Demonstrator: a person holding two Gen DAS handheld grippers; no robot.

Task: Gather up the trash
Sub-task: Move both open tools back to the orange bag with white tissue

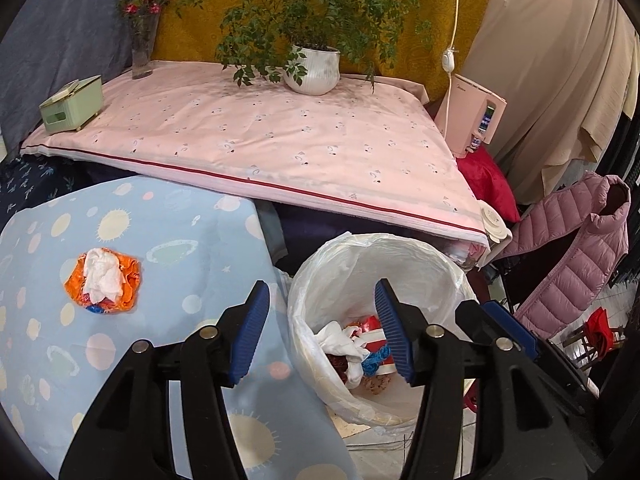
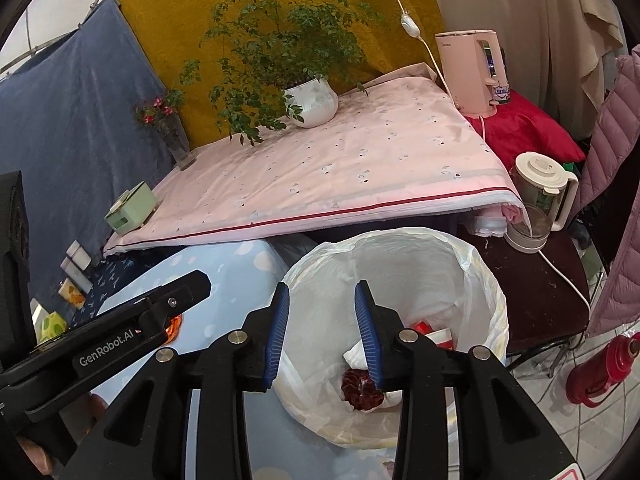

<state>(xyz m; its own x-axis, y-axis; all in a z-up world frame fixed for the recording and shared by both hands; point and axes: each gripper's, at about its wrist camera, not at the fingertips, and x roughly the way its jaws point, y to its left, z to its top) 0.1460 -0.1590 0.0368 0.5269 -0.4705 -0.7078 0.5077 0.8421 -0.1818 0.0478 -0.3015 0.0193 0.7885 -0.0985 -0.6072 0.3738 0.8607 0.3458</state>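
Note:
A white-lined trash bin (image 1: 448, 268) stands on the floor beside the blue table; it also shows in the right wrist view (image 2: 472, 264). Inside lie crumpled tissue (image 1: 340, 340), red and blue wrappers and a dark red scrap (image 2: 360, 392). An orange wrapper with a white tissue on it (image 1: 104, 280) lies on the blue spotted cloth (image 1: 160, 232). My left gripper (image 1: 322, 328) is open and empty at the bin's left rim. My right gripper (image 2: 322, 332) is open and empty above the bin. The left gripper's body (image 2: 120, 340) shows at the left of the right wrist view.
A pink-covered table (image 1: 260, 136) behind holds a potted plant (image 1: 312, 68), a flower vase (image 1: 142, 56) and a green tissue box (image 1: 72, 104). A pink water dispenser (image 2: 472, 72), a white kettle (image 2: 536, 200), a pink jacket (image 1: 572, 256) and a red flask (image 2: 600, 368) are at the right.

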